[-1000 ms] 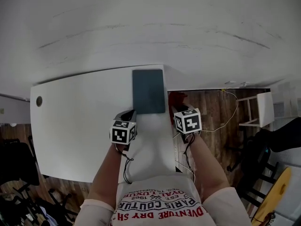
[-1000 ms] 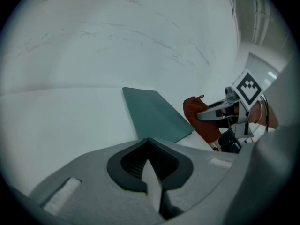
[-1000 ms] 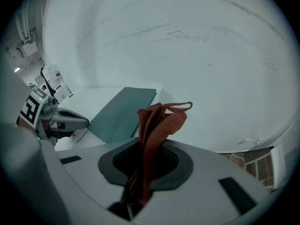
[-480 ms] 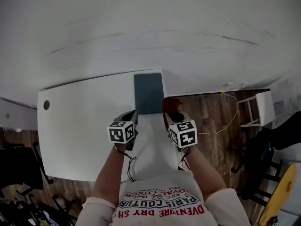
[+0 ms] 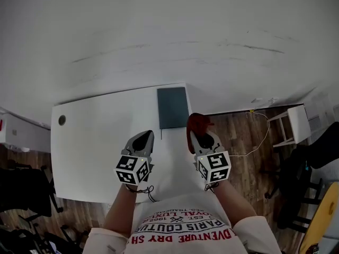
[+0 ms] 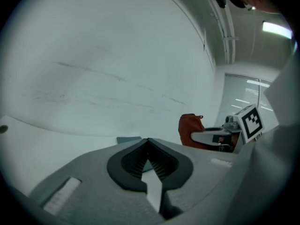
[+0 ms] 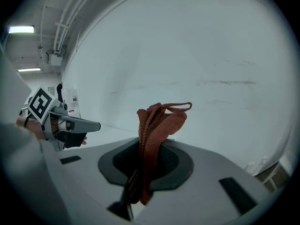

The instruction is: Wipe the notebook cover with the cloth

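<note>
A dark teal notebook (image 5: 172, 107) lies flat at the far right corner of the white table (image 5: 95, 142). My left gripper (image 5: 146, 135) hovers over the table short of the notebook's near left corner, jaws shut with nothing between them; in the left gripper view only a sliver of the notebook (image 6: 129, 139) shows past the left gripper (image 6: 148, 141). My right gripper (image 5: 195, 133) is shut on a bunched rust-red cloth (image 5: 197, 122), held near the notebook's near right corner. In the right gripper view the cloth (image 7: 157, 123) stands up out of the right gripper (image 7: 150, 146).
The table's right edge runs just beside the notebook, with wood floor (image 5: 249, 157) beyond. A white stool (image 5: 290, 121) and a thin cable (image 5: 254, 136) are on that floor. A round cable hole (image 5: 62, 120) is at the table's left. A white wall stands behind.
Both grippers have drawn back toward the person, away from the notebook. The right one still holds the cloth, which has come up from beside the notebook's right edge.
</note>
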Demonstrator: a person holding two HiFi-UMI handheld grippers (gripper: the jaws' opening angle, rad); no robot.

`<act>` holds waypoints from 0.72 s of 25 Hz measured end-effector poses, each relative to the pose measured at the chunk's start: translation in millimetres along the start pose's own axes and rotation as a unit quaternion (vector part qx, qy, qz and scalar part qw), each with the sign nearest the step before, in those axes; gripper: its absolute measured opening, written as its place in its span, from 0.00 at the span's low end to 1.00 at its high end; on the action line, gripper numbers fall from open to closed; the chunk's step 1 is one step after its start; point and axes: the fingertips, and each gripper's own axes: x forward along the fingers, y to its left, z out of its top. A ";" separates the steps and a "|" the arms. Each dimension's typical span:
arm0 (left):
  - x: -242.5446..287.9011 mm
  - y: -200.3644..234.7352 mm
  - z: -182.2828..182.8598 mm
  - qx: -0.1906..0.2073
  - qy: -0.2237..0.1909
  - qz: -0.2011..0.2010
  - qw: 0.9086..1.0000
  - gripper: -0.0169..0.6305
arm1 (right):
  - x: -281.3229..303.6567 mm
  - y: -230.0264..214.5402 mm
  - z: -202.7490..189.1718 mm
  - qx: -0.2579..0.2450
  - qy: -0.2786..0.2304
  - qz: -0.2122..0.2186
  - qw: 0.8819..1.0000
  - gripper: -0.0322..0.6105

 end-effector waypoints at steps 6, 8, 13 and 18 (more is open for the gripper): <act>-64.9 -26.8 72.1 0.084 -0.109 -0.004 0.990 0.04 | -36.7 21.5 40.7 -0.013 -0.062 -0.017 0.998 0.16; -82.8 -37.0 89.6 0.111 -0.134 -0.009 0.985 0.04 | -47.2 30.9 52.4 -0.018 -0.082 -0.016 0.996 0.16; -118.0 -48.6 106.5 0.123 -0.160 -0.024 0.979 0.04 | -68.7 60.5 74.5 -0.031 -0.126 -0.008 0.992 0.16; -136.7 -50.8 104.1 0.113 -0.166 -0.030 0.979 0.04 | -81.5 71.8 80.3 -0.046 -0.143 -0.017 0.989 0.16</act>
